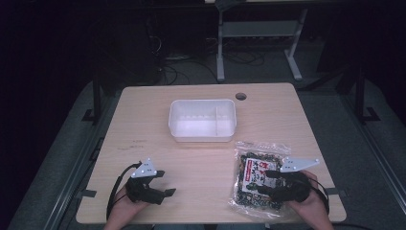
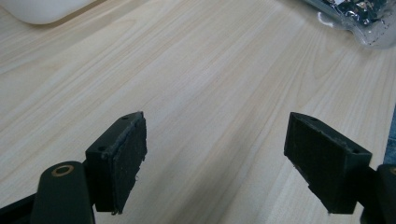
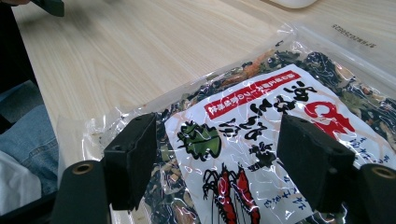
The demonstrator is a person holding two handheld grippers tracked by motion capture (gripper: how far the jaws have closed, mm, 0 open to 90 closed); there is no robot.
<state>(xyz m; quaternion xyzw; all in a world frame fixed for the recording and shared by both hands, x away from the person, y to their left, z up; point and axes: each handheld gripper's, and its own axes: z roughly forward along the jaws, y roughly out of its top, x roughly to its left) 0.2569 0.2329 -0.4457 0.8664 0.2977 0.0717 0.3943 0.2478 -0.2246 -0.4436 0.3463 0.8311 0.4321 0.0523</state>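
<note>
A pale wooden desk (image 1: 143,124) stands on grey floor (image 1: 335,124); beyond it, a white frame (image 1: 258,33) and cables (image 1: 177,72) in dim light.

Dim, vignetted high view with black corners, desk (image 1: 201,158) the one lit patch, white glare streaks on the clear snack bag (image 3: 261,121) in the right gripper view, soft shadows under the tongs, slightly blurred foreground.
</note>
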